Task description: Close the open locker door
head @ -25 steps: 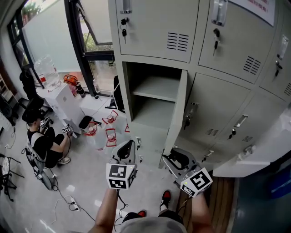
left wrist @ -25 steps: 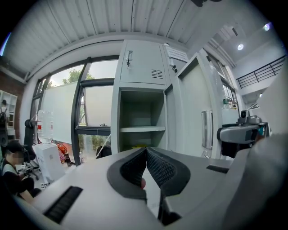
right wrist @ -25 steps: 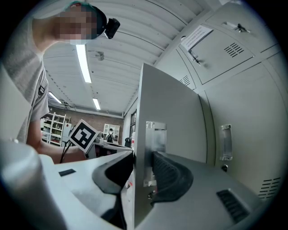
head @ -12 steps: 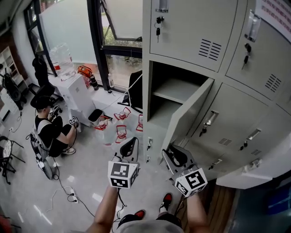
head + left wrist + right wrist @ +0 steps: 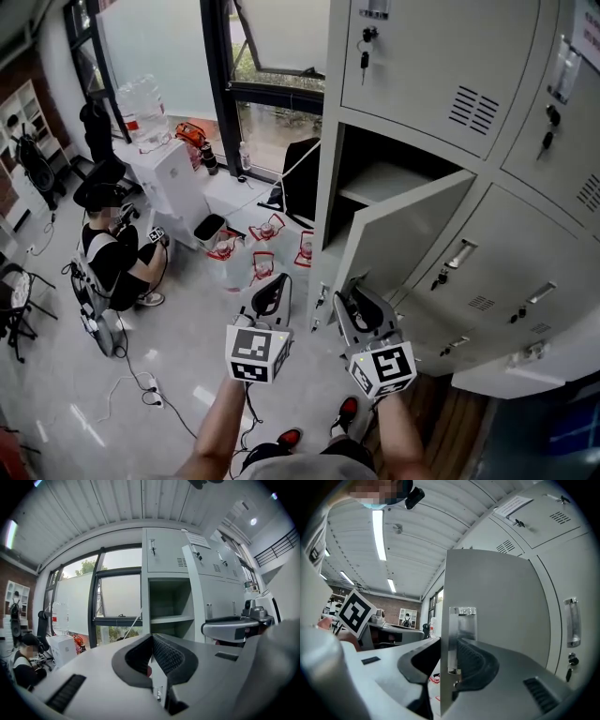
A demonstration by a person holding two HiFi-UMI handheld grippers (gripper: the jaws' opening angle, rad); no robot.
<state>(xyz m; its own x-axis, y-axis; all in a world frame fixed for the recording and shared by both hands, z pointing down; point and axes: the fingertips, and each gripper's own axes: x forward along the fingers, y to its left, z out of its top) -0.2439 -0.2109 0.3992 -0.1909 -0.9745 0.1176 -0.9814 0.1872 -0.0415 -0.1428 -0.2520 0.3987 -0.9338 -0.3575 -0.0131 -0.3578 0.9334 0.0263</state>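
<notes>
The open locker door [image 5: 403,239] is grey and stands out from the empty shelved compartment [image 5: 375,183], partly swung in. My right gripper [image 5: 361,305] is at the door's lower free edge. In the right gripper view the door [image 5: 497,602] fills the middle, its edge with the metal latch plate [image 5: 461,620] sits between the jaws, and my right gripper [image 5: 449,644] is closing on it, a pad against each side. My left gripper [image 5: 274,295] hangs shut and empty to the left of the door. The left gripper [image 5: 151,644] points at the open compartment [image 5: 171,606].
A person [image 5: 112,258] sits on the floor at the left by a white box [image 5: 173,183] and large water bottles [image 5: 145,98]. Red-and-white containers [image 5: 258,253] stand on the floor near the lockers. Cables [image 5: 141,394] run over the floor. Shut lockers with keys [image 5: 364,42] surround the open one.
The door has swung from nearly edge-on to partly closed. My right gripper rose from below the door to its free edge. The left gripper stayed low and shut.
</notes>
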